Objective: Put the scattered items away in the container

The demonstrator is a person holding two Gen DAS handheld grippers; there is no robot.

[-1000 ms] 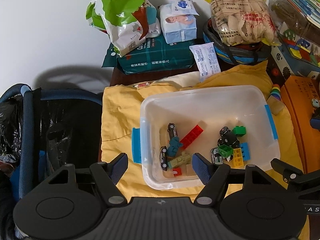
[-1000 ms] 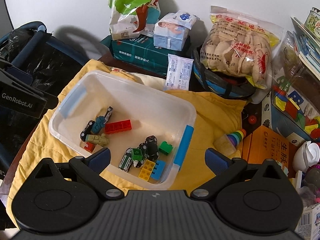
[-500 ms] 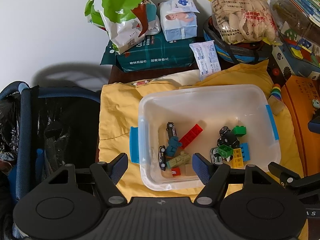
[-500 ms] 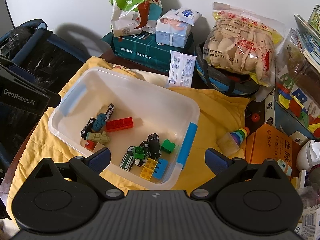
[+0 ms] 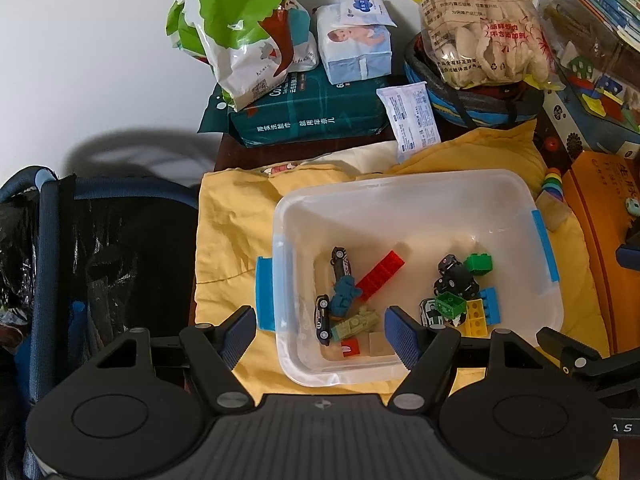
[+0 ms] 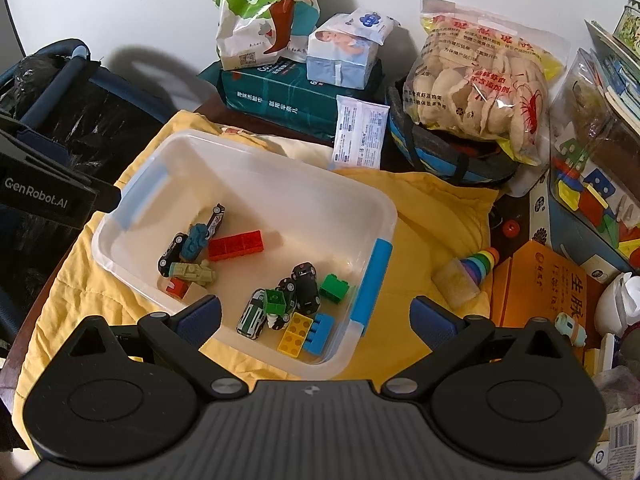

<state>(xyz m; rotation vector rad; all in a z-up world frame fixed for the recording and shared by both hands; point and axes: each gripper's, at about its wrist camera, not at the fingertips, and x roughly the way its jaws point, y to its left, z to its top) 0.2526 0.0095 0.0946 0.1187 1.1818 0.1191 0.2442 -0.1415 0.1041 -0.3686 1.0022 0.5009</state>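
A clear plastic container [image 5: 404,184] with blue handles sits on a yellow cloth [image 5: 232,232]; it also shows in the right wrist view [image 6: 280,168]. Inside lie a red brick [image 5: 380,276], toy cars [image 5: 454,276], a green brick [image 5: 479,263], yellow and blue bricks [image 6: 306,330] and other small toys. My left gripper [image 5: 322,336] is open and empty, above the container's near left corner. My right gripper [image 6: 316,324] is open and empty, above the container's near right edge. A rainbow stacking toy [image 6: 480,264] lies on the cloth right of the container.
Snack bags [image 6: 476,80], tissue packs [image 5: 354,52] and a green package [image 5: 304,116] stand behind the container. An orange box [image 6: 540,284] and a toy box [image 6: 592,188] crowd the right. A dark stroller [image 5: 80,248] stands at the left.
Both grippers have drawn back and up slightly, so the container sits a little farther ahead in both views. Both stay open and nothing was picked up.
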